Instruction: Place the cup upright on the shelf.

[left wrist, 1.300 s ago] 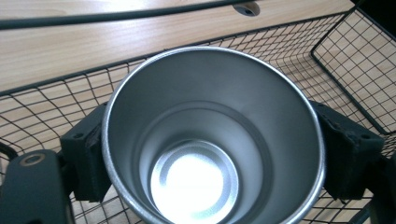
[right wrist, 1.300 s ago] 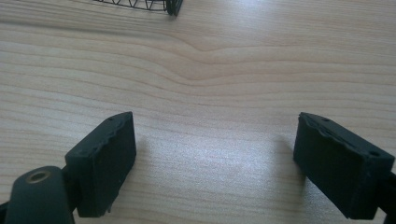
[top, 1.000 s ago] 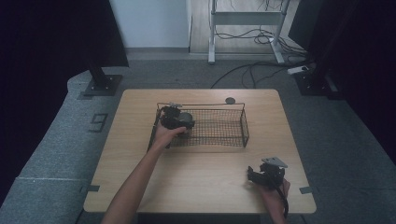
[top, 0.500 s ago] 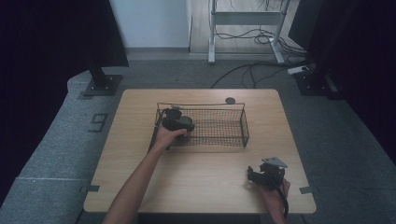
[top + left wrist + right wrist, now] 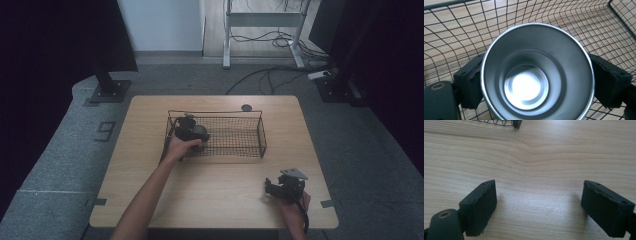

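A wire basket point(image 5: 235, 135) sits mid-frame on the table point(image 5: 150, 165) in the high view, with the left gripper point(image 5: 192, 131) and its metal cup point(image 5: 536, 72) inside the basket's left end, the right gripper point(image 5: 285, 187) on the tabletop at lower right, and a small disc point(image 5: 246, 107) just above the basket.

A shiny metal cup point(image 5: 536, 75) (mouth toward the camera, empty) sits inside the black wire basket point(image 5: 240, 140).
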